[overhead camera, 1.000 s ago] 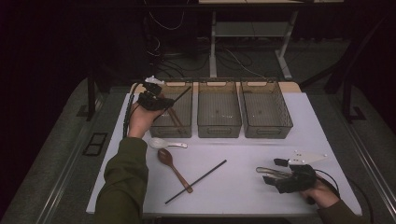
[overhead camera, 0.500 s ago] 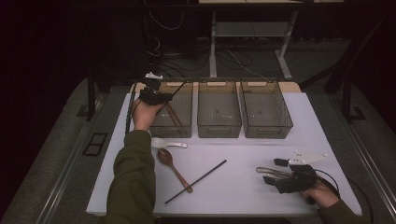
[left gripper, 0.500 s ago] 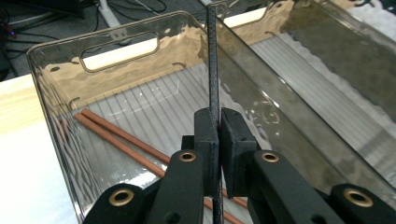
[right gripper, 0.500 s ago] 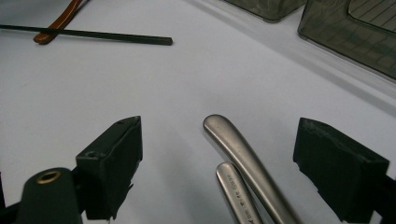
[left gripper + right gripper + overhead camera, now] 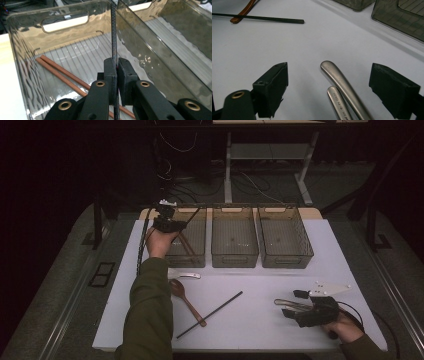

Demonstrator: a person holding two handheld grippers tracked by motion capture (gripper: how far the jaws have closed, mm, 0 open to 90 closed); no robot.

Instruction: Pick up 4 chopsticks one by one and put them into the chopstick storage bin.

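Three clear bins stand in a row at twelve o'clock on the white worktop point(image 5: 260, 285) in the high view. Our left claw point(image 5: 169, 224) hangs over the leftmost bin point(image 5: 192, 257), pinching a black chopstick point(image 5: 191, 217) that slants toward two o'clock above it. Its mate, a second black chopstick point(image 5: 210, 314), lies near six o'clock beside a wooden spoon point(image 5: 184, 299) and a pale spoon point(image 5: 186, 275). Our right claw point(image 5: 292, 306) rests at four o'clock, around two metal handles.

Looking along the left claw point(image 5: 117, 75), we see its jaws clamped narrow on the stick point(image 5: 113, 35), which rises toward twelve o'clock along the bin's right wall point(image 5: 135, 47). Two brown chopsticks point(image 5: 62, 72) lie on the ribbed floor, at nine o'clock.

Looking along the right claw point(image 5: 328, 82), we see it standing wide, nothing gripped, the metal handles point(image 5: 342, 85) lying between the jaws.

We judge the risk to be the stick's far end: if we let go while it leans on the wall or rim, it may tip out into the neighbouring bin or onto the worktop. Such a thin grip could also let it swivel.
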